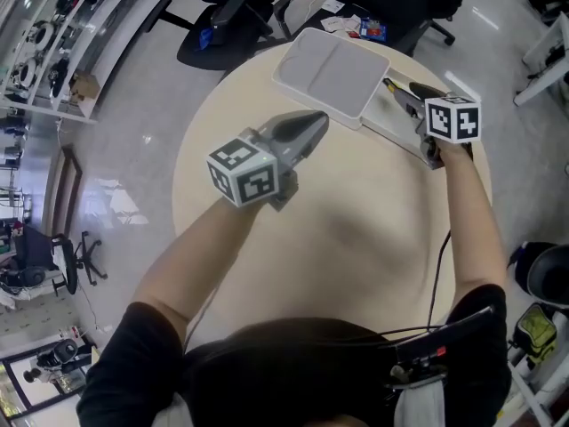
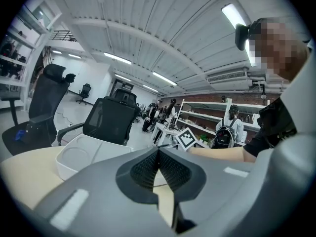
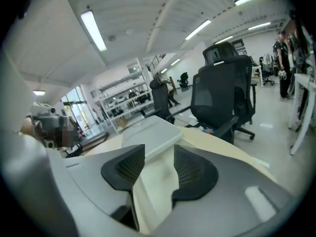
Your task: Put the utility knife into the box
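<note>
Knife [image 1: 397,88]: thin dark-and-yellow piece at upper right of the head view. It is too small to be sure of, but I take it for the utility knife. It lies just beside the right edge of the box [image 1: 351,78], apparently on the white slab [image 1: 391,133] under that edge, and not in either compartment.
Box: white, two compartments, both bare, at top centre of the round table [image 1: 356,238].
Right gripper [image 3: 159,154]: jaws parted with nothing between them, only tabletop and white plastic ahead. Its tips sit near the knife; contact cannot be told.
Left gripper [image 2: 158,153]: pads pressed together on nothing, hovering mid-table, pointed at the box.
Step in hand, by my reckoning: the pick-up, with the knife not yet gripped.
Next move calls for the right gripper to straddle the knife's body, pinch across its narrow width, then lift it leftward over the rim.
</note>
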`<state>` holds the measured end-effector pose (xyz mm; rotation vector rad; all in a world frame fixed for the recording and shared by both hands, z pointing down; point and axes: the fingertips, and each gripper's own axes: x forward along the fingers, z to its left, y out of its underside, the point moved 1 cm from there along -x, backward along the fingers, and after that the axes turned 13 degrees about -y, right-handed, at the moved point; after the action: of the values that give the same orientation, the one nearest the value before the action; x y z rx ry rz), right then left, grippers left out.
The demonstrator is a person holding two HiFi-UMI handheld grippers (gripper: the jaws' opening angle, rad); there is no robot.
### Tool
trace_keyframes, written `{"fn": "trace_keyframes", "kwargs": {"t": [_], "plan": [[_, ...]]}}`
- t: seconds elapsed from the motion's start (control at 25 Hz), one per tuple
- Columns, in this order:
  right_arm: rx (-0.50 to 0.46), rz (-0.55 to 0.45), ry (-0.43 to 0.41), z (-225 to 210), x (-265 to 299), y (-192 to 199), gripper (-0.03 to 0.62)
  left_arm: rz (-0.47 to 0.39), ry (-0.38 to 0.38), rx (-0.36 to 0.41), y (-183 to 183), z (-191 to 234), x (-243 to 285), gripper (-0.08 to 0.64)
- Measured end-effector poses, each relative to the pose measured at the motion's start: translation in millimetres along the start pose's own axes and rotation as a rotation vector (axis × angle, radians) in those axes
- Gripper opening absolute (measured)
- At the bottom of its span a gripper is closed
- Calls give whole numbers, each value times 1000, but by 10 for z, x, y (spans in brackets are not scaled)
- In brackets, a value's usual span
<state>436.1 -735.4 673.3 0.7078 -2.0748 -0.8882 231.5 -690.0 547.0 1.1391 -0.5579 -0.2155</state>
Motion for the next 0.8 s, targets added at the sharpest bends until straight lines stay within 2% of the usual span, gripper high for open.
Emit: {"fn": "trace_keyframes", "kwargs": {"t": [0.16,0.2,0.4,0.56,0.8], "plan": [[-27,-162,-193,737,-191,-114,31,-24,-10,8,-127,-57,-221,-2],[-36,-187,-230,920,-236,-133,12,-32,-11,11,-153,-85,-286,-2],[-48,-252,-367,1743,-288,-161,12,-75,-29,15,-236,-223,-656,-2],[-56,-266,-433,2377,-329,-182,11,-109,-74,25,-339,-339,-1097,-2],[-148,-244,-514,3231,-306,-360,11,-209,-154,50,-598,-406,-1929,-2]]}}
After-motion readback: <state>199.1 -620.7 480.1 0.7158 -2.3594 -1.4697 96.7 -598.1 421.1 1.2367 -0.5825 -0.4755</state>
